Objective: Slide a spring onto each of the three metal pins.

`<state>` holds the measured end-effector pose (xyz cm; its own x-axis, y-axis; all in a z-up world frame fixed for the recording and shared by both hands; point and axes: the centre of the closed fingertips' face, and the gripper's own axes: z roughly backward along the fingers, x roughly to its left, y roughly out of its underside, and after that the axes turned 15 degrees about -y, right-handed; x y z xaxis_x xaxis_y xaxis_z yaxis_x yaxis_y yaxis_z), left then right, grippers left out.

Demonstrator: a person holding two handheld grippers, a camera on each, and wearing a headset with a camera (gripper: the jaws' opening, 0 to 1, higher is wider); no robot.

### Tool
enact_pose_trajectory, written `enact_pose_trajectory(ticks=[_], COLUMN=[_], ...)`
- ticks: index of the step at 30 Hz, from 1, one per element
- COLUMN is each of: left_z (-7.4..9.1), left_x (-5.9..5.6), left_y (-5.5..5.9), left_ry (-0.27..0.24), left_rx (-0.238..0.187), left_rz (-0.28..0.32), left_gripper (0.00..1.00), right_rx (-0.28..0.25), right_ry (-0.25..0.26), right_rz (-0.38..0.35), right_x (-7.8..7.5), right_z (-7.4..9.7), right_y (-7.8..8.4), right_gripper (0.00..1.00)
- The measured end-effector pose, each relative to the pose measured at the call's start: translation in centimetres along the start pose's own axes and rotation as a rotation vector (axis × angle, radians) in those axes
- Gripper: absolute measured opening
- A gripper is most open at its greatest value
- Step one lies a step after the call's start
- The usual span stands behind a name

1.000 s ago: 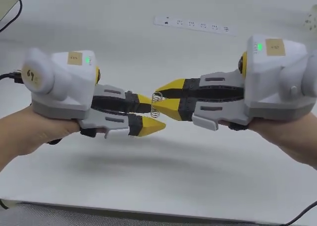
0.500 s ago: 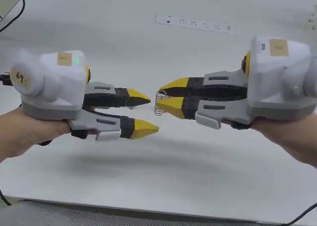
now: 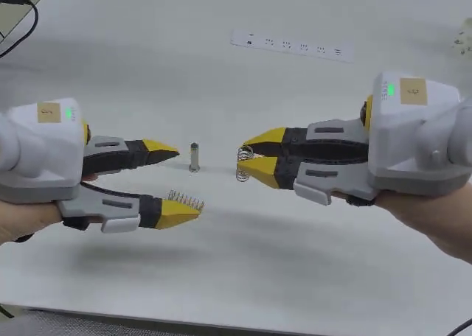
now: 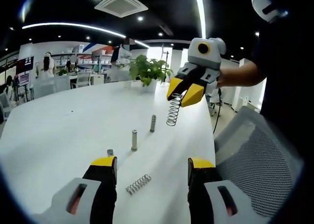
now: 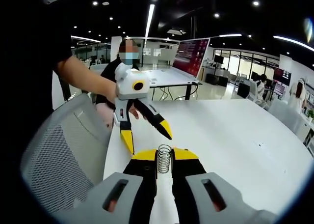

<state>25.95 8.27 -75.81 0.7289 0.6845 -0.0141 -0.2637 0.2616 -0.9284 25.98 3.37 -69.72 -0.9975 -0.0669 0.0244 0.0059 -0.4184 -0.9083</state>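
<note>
Left gripper (image 3: 187, 183) was at the left of the head view, jaws wide apart | right gripper (image 3: 243, 158) at the right, jaws squeezed on a spring (image 3: 242, 163) | bare pin (image 3: 194, 158) stood in the middle between them | loose spring (image 3: 186, 200) lay by the left lower jaw | tan sticker (image 3: 413, 91) on the right gripper was too blurry to read

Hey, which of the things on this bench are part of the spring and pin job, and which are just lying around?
Part of the job:
- held spring, clamped in the right gripper
- loose spring lying on the table
- upright pin
- left gripper, open

Just lying about:
- power strip
- black cable
- potted plant
</note>
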Motion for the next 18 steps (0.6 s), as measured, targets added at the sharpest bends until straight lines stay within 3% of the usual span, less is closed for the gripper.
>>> enact_pose_trajectory(ticks=[7, 11, 18], left_z=[0.9, 1.3, 1.9], left_x=[1.2, 1.7, 2.0], left_y=[0.9, 0.9, 1.0], left_ry=[-0.060, -0.111, -0.139], left_rx=[-0.002, -0.030, -0.050], left_rz=[0.028, 0.055, 0.081], left_gripper=[0.63, 0.79, 0.94], right_rx=[-0.002, -0.005, -0.015], right_ry=[0.029, 0.055, 0.098], right_rz=[-0.009, -0.023, -0.055], right_x=[-0.5, -1.1, -1.8], right_z=[0.5, 1.0, 1.5], right_y=[0.3, 0.6, 1.4], right_gripper=[0.08, 0.08, 0.08])
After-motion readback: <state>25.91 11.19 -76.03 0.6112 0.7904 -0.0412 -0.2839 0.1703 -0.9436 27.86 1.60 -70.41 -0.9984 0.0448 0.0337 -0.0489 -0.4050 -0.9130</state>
